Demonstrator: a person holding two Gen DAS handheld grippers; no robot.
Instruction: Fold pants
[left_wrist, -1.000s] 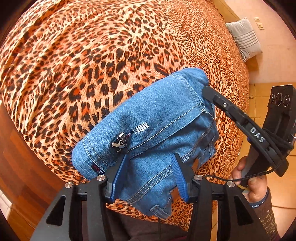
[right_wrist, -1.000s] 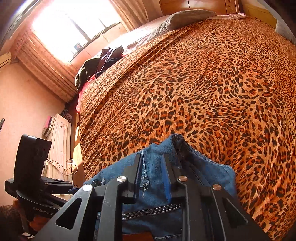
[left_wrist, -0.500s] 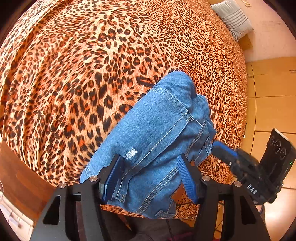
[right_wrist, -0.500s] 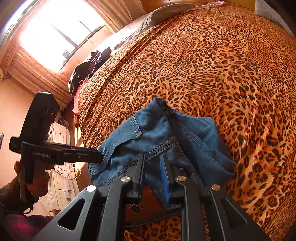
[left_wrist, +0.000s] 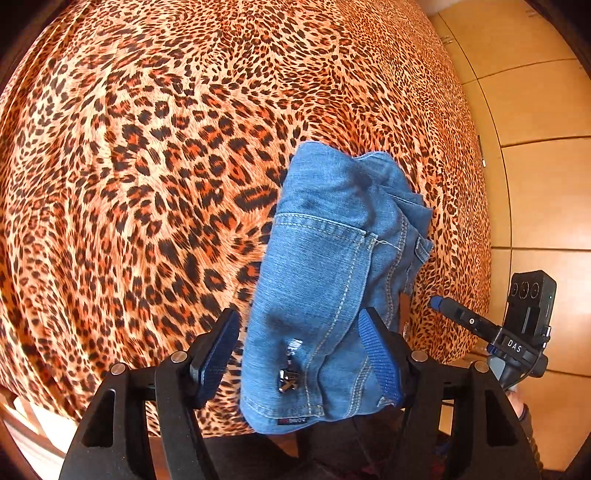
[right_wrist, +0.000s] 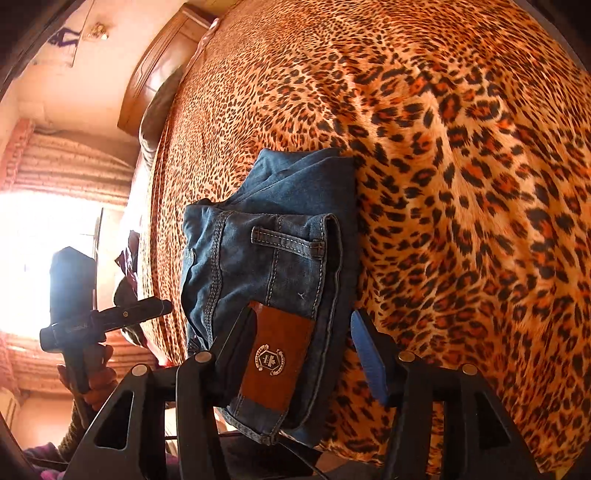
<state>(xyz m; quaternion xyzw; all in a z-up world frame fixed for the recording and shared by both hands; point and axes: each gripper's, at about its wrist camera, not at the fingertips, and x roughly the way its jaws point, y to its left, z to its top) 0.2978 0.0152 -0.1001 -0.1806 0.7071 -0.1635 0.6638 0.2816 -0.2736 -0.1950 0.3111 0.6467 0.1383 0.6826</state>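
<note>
Leopard-print bedspread (left_wrist: 147, 184) covers the bed; folded blue pants (left_wrist: 325, 295) lie at its near edge, brown leather patch (right_wrist: 275, 362) up. Left tongs (left_wrist: 299, 354) and right tongs (right_wrist: 303, 354) both hover spread over the pants, pinching nothing.

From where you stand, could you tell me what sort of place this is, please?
Most likely a bedroom: the folded jeans lie on a bed under a leopard-print bedspread, with a wooden headboard and a curtained window beyond.
</note>
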